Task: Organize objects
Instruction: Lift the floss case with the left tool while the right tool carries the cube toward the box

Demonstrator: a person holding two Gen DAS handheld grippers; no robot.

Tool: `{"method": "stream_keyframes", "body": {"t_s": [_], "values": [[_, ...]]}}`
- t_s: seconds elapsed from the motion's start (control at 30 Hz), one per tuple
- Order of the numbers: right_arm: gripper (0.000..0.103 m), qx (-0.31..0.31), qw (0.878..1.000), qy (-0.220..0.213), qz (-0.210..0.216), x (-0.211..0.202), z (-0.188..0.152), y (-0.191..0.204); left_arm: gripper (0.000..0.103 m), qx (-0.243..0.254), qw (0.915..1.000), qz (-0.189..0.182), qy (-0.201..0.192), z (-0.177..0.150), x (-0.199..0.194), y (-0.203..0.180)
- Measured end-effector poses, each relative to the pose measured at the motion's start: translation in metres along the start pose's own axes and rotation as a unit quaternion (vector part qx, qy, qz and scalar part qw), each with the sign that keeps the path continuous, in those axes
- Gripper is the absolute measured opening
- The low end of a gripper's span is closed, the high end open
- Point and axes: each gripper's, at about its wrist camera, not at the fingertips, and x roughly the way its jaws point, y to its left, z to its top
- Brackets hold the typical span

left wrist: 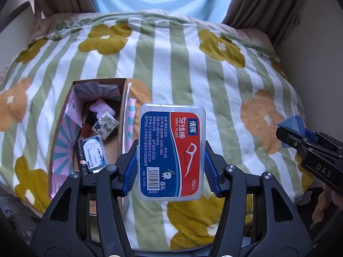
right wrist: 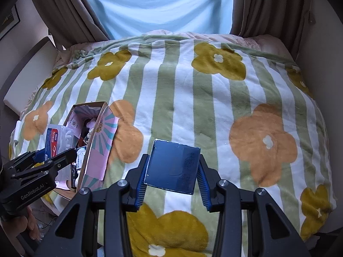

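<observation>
On your left, the open cardboard box (left wrist: 97,128) sits on the flowered blanket (left wrist: 182,68), with a pink cloth (left wrist: 100,108), a patterned packet (left wrist: 105,125) and a small clear case (left wrist: 94,152) inside. Just right of it, your left gripper (left wrist: 171,160) is clamped on both long sides of the dental floss case (left wrist: 171,152), held above the blanket beside the box. Farther right, your right gripper (right wrist: 171,169) pinches the dark blue box (right wrist: 172,165) between its blue pads (right wrist: 141,182), also off the blanket.
</observation>
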Motion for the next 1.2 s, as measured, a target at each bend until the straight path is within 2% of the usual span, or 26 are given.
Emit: {"method": "stream_keyframes", "body": {"t_s": [0.27, 0.47, 0.63, 0.87, 1.07, 1.2], "values": [[0.039, -0.050, 0.998, -0.001, 0.028, 0.008, 0.012, 0.032, 0.051, -0.037, 0.9990, 0.022, -0.009, -0.006, -0.010, 0.024], [0.039, -0.106, 0.993, 0.008, 0.060, 0.022, 0.023, 0.073, 0.051, -0.083, 0.9952, 0.050, -0.014, -0.013, -0.017, 0.059], [0.039, -0.160, 0.983, 0.017, 0.089, 0.039, 0.035, 0.115, 0.051, -0.133, 0.9883, 0.074, -0.014, -0.025, -0.020, 0.095], [0.039, -0.232, 0.965, 0.037, 0.115, 0.075, 0.051, 0.172, 0.051, -0.207, 0.9733, 0.098, -0.005, -0.046, -0.013, 0.144], [0.038, -0.285, 0.948, 0.059, 0.126, 0.123, 0.063, 0.219, 0.051, -0.249, 0.9624, 0.106, 0.018, -0.061, 0.013, 0.173], [0.038, -0.312, 0.938, 0.070, 0.131, 0.159, 0.068, 0.249, 0.051, -0.262, 0.9584, 0.106, 0.036, -0.067, 0.041, 0.185]]}}
